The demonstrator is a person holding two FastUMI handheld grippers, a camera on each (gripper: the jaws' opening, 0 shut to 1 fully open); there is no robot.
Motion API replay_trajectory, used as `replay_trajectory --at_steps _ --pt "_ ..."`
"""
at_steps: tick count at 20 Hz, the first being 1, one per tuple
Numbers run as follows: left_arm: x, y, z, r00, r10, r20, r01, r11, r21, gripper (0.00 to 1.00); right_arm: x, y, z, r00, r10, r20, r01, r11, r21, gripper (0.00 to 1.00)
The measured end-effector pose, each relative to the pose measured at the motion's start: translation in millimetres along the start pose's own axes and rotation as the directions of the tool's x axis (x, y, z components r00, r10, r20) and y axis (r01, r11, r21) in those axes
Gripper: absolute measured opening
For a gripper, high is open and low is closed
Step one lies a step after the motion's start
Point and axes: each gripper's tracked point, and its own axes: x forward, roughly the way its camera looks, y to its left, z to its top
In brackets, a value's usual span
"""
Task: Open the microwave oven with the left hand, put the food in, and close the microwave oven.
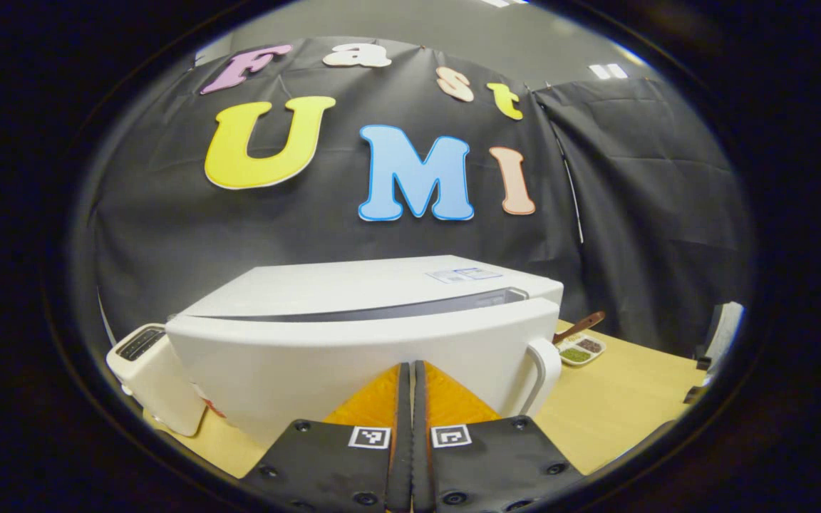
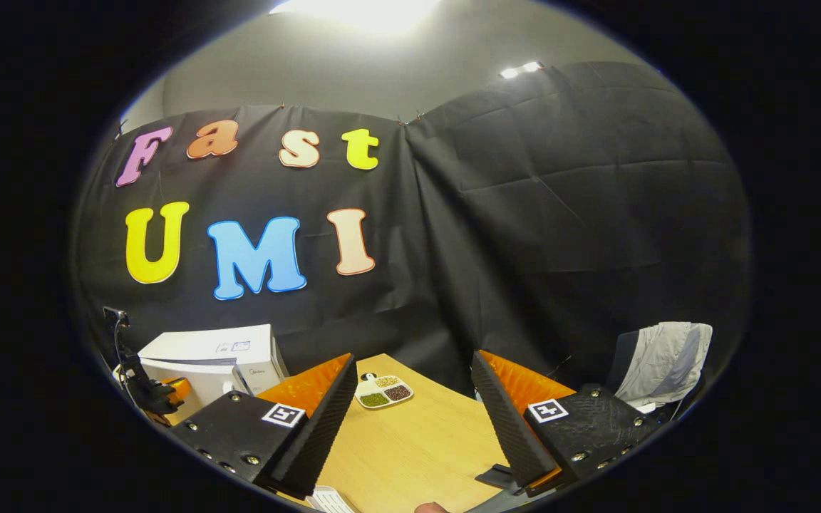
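**Microwave door shut, one food tray waiting**

Your left gripper [image 1: 411,370] had its fingers pressed together right against the front of the single white microwave oven [image 1: 353,335], its door closed and its handle [image 1: 544,370] just beside them. Your right gripper [image 2: 410,399] was spread wide over the wooden table [image 2: 417,449]. One divided food tray [image 2: 383,391] sat there, beside the microwave; one white toaster [image 1: 150,377] stood on the other side.

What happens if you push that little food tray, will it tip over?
The food tray looks flat and low, so it would probably slide on the smooth wooden table rather than tip. Its loose-looking fillings might spill if jolted.
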Motion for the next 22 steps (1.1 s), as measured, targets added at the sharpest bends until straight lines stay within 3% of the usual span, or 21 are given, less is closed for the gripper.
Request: replay_trajectory --at_steps 11,14,17,22 --pt "14.3 2.1 -0.6 0.997 0.072 0.008 -0.072 0.997 -0.025 0.07 1.0 4.2 -1.9 1.0 0.022 -0.01 -0.022 1.0 -0.02 0.98" --pt "22.7 5.2 1.0 0.993 0.118 -0.005 -0.118 0.993 0.013 0.07 3.0 12.1 -2.0 0.998 0.064 -0.023 -0.065 0.998 -0.024 0.98" --pt "26.2 -0.5 -2.4 0.991 0.134 -0.023 -0.135 0.99 -0.036 0.07 4.9 20.5 0.1 0.992 0.121 -0.023 -0.121 0.992 -0.035 0.98" --pt "-17.1 -20.3 29.7 0.99 0.137 0.028 -0.136 0.99 -0.032 0.07 6.9 26.2 1.5 0.977 0.213 -0.027 -0.213 0.977 -0.026 0.98"
